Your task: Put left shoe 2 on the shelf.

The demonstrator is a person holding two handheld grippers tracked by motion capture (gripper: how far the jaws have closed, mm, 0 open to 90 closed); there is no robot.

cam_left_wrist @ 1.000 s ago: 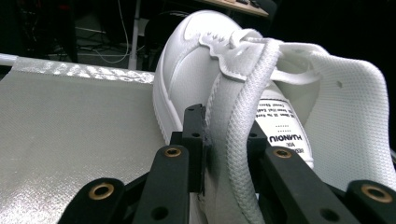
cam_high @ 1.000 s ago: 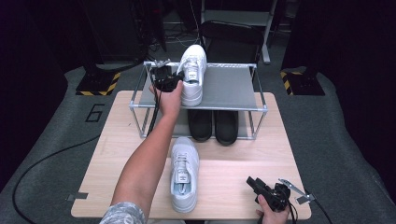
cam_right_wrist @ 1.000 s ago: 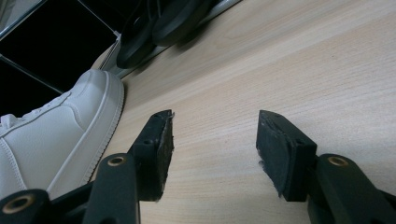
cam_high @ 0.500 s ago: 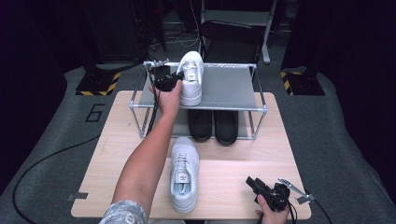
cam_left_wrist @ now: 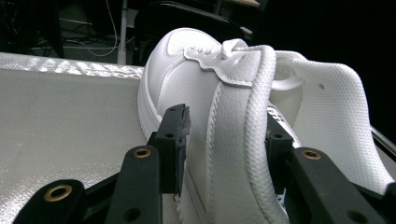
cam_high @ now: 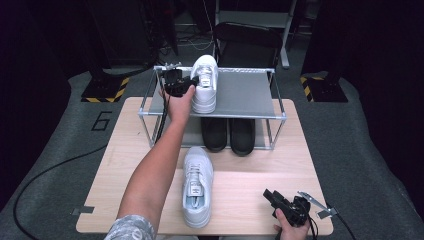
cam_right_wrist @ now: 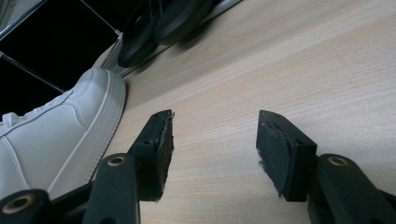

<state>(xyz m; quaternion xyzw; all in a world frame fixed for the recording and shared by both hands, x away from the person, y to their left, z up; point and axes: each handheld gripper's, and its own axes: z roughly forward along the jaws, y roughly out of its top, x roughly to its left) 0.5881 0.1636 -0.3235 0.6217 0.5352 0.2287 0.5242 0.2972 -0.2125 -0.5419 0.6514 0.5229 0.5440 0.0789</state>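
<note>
Left gripper: we hold it up at the top shelf of the metal rack; its fingers straddle the collar wall of the white sneaker on the shelf, one outside and one inside the opening. A thin gap shows between the outer pad and the leather, so we cannot tell whether the grip is firm or just loosened.
Sneaker on the shelf: it stands upright on the left part of the grey mesh top shelf, toe pointing away from us, heel at the front edge.
Second white sneaker: it lies on the tabletop in front of the rack, toe toward the rack, just right of our left forearm.
Black shoes: a pair sits side by side on the rack's lower level, under the shelf.
Right gripper: we keep it low at the near right corner of the tabletop; its fingers are spread apart with nothing between them, bare wood showing in the gap, well apart from the second sneaker.
</note>
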